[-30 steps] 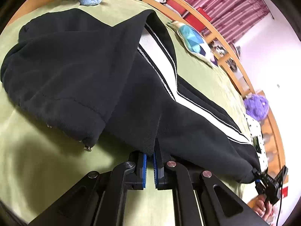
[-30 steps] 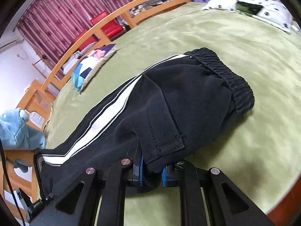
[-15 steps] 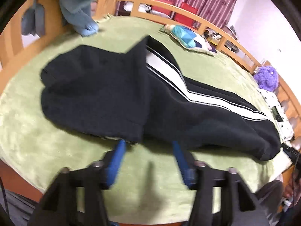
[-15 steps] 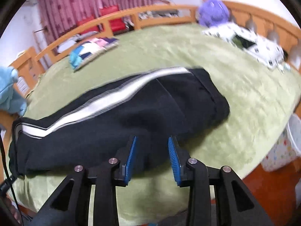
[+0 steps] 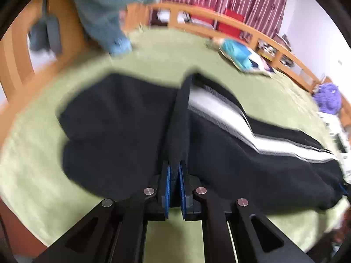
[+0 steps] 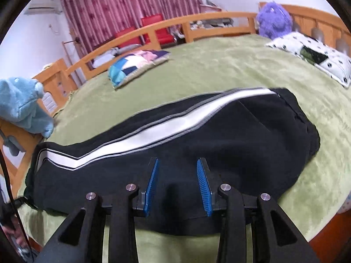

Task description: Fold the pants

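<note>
Black pants with a white side stripe [image 5: 230, 114] lie across the green bed cover, one end folded over. My left gripper [image 5: 174, 175] is shut on a raised ridge of the pants' black fabric at the fold's near edge; this view is blurred. In the right wrist view the pants [image 6: 153, 131] stretch from lower left to the waistband at right. My right gripper [image 6: 177, 175] is open and empty, its blue pads above the pants' near edge.
The green bed cover [image 6: 219, 65] has a wooden rail around it [image 6: 197, 22]. A patchwork cushion [image 6: 136, 63], a blue plush toy [image 6: 19, 105], a purple plush [image 6: 274, 19] and a spotted pillow [image 6: 318, 59] lie near the far edges.
Both grippers let go of the pants and drew back open. Now the left has shut again on a ridge of fabric; the right stays open and has come closer over the pants.
</note>
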`<state>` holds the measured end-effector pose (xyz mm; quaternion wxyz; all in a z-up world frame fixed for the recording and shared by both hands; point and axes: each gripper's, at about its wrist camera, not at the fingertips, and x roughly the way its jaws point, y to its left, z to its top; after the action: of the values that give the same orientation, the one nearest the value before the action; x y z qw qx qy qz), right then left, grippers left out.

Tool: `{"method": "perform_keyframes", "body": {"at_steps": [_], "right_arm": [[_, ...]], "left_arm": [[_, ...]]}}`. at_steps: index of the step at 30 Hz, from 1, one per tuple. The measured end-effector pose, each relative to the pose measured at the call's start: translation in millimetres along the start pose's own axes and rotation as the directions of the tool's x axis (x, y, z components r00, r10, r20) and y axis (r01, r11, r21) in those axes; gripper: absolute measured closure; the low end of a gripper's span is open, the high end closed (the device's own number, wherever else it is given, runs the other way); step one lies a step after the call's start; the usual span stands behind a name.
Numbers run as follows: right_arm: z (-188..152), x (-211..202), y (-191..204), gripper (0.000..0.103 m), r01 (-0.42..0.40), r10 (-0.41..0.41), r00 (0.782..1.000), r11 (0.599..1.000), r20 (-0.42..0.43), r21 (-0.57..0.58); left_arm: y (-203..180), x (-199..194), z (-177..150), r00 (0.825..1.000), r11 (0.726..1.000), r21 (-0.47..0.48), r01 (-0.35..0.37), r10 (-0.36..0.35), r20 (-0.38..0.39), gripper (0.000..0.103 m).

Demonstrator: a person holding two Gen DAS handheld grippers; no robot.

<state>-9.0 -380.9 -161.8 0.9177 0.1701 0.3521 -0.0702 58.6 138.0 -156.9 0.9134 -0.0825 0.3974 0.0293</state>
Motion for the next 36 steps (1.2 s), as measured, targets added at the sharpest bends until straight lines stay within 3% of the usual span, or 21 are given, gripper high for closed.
{"method": "perform_keyframes", "body": {"at_steps": [4,6,7,11,17,19,21,22,24,26,29,32,35,36], "right_arm": [[6.6,4.2,-16.0,0.067,-0.019,0.018,1.0,0.995,0.007,0.093],[7.7,7.2,-21.6,0.067,-0.005,0.006,1.0,0.992,-0.001,0.126],[8.3,9.1,-21.6,0.067,0.004,-0.004,1.0,0.991,-0.004,0.13],[11.2,13.7,-19.0,0.067,0.052,-0.052,0.999,0.99,-0.003,0.129],[11.6,26.3,-6.9,0.067,0.114,-0.112,0.993,0.991,-0.025,0.077],[10.5,30.7,-2.7,0.067,0.118,-0.116,0.993,0.991,-0.034,0.062],[9.8,33.5,1.4,0.067,0.122,-0.121,0.992,0.991,-0.037,0.049],[9.3,34.4,3.5,0.067,0.125,-0.123,0.992,0.991,-0.038,0.04],[7.4,34.7,6.3,0.067,0.124,-0.123,0.992,0.992,-0.038,0.025],[6.5,34.4,7.1,0.067,0.123,-0.122,0.992,0.992,-0.038,0.017],[4.8,33.9,5.1,0.067,0.111,-0.11,0.993,0.993,-0.043,0.025],[2.5,32.5,3.2,0.067,0.099,-0.097,0.994,0.995,-0.047,0.034],[0.3,31.0,4.8,0.067,0.098,-0.097,0.994,0.995,-0.046,0.031],[0.0,30.1,5.5,0.067,0.097,-0.095,0.994,0.995,-0.045,0.03]], "left_arm": [[14.6,-2.3,45.2,0.999,1.0,0.008,0.002,-0.002,0.054,0.095],[17.7,-4.2,70.0,0.987,0.993,0.051,-0.111,0.104,0.124,0.095],[20.0,-2.4,77.7,0.983,0.99,0.058,-0.129,0.12,0.136,0.095],[44.6,4.4,116.6,0.981,0.991,0.022,-0.129,0.125,0.15,0.095],[61.2,22.7,155.3,0.94,0.968,0.0,-0.251,0.244,0.24,0.095],[64.9,26.4,160.8,0.949,0.973,-0.015,-0.229,0.227,0.219,0.095],[68.5,26.9,157.5,0.965,0.982,-0.024,-0.187,0.188,0.184,0.09],[69.0,26.3,154.7,0.969,0.984,-0.026,-0.177,0.179,0.17,0.077],[74.1,19.8,142.6,0.98,0.99,-0.042,-0.137,0.142,0.142,0.061],[78.3,10.9,127.9,0.985,0.993,-0.047,-0.106,0.111,0.129,0.059],[81.9,1.6,105.5,0.994,0.997,-0.06,-0.055,0.06,0.095,0.044],[72.8,5.2,76.2,0.999,0.999,-0.034,0.027,-0.027,0.022,0.043],[54.5,22.6,51.3,0.999,0.999,0.035,-0.004,0.005,-0.041,0.043],[49.8,29.8,45.6,0.998,0.999,0.046,0.008,-0.005,-0.067,0.057]]}}
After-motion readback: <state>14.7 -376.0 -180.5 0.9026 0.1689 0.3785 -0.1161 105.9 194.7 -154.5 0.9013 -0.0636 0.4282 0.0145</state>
